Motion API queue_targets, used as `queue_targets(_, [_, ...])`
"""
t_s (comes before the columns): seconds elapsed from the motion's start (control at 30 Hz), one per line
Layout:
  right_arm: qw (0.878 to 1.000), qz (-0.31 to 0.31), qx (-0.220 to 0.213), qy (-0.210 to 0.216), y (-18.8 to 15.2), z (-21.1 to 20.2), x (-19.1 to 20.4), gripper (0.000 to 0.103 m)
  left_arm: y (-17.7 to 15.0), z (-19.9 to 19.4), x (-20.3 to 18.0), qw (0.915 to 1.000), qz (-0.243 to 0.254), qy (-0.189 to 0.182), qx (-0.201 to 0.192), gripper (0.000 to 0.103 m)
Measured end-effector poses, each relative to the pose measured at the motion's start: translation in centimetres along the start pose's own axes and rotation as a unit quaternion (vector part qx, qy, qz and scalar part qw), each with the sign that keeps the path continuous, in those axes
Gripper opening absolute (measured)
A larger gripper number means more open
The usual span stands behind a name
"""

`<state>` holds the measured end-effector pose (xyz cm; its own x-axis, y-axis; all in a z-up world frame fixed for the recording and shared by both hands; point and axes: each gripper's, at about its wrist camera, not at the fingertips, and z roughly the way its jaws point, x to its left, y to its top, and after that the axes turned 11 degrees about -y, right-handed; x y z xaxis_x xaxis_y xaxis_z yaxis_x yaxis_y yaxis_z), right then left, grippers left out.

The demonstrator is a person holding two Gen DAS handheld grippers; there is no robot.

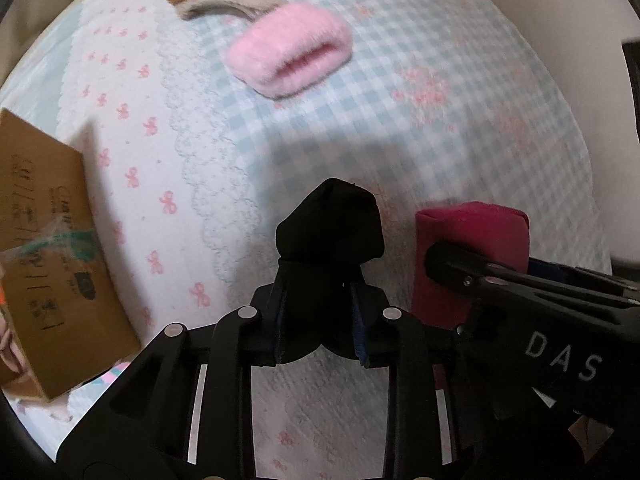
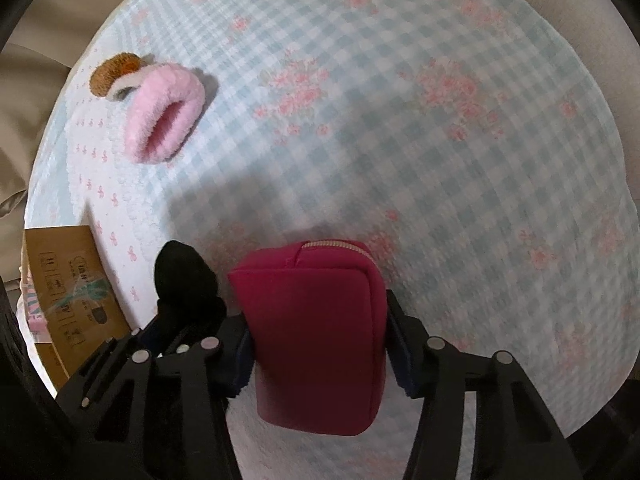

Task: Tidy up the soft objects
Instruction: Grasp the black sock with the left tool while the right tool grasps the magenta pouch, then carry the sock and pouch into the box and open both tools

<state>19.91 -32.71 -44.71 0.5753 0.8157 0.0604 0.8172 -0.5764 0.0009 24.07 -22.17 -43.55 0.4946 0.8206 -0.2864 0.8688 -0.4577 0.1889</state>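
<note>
The left tool [image 1: 320, 312] clamps a bunched black cloth [image 1: 330, 226]; beside it, the right tool [image 2: 318, 340] grips a crimson zippered fabric pouch [image 2: 316, 336] above the checked bedsheet [image 2: 440, 160].

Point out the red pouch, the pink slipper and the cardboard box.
red pouch [image 2: 316, 332]: right wrist view, middle of its broad front face.
pink slipper [image 1: 288, 50]: left wrist view, fluffy upper above the opening.
cardboard box [image 1: 48, 240]: left wrist view, printed side panel.

You can read "DAS" on the right gripper [image 1: 452, 264] body (white letters) | cardboard box [image 1: 52, 248] print: too blurred for you.
</note>
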Motion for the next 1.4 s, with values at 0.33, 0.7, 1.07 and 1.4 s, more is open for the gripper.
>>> queue_targets(0.33, [0.998, -0.013, -0.053, 0.028, -1.6, -6.3, -0.7, 0.048, -0.4, -6.2, -0.9, 0.9988, -0.004, 0.007, -0.049, 0.022])
queue_targets(0.7, [0.987, -0.059, -0.137, 0.052, -4.9, -15.7, 0.0, 0.048, -2.9, -16.6, -2.3, 0.99, -0.037, 0.011, -0.136, 0.023])
queue_targets(1.07, [0.964, -0.144, -0.208, 0.085, -8.2, -24.5, 4.0, 0.048, -6.6, -27.4, -0.7, 0.9707, -0.09, 0.025, -0.221, 0.023])
queue_targets(1.4, [0.941, -0.212, -0.24, 0.11, -11.4, -28.3, 12.2, 0.048, -10.2, -34.6, 6.2, 0.9522, -0.141, 0.038, -0.268, 0.023])
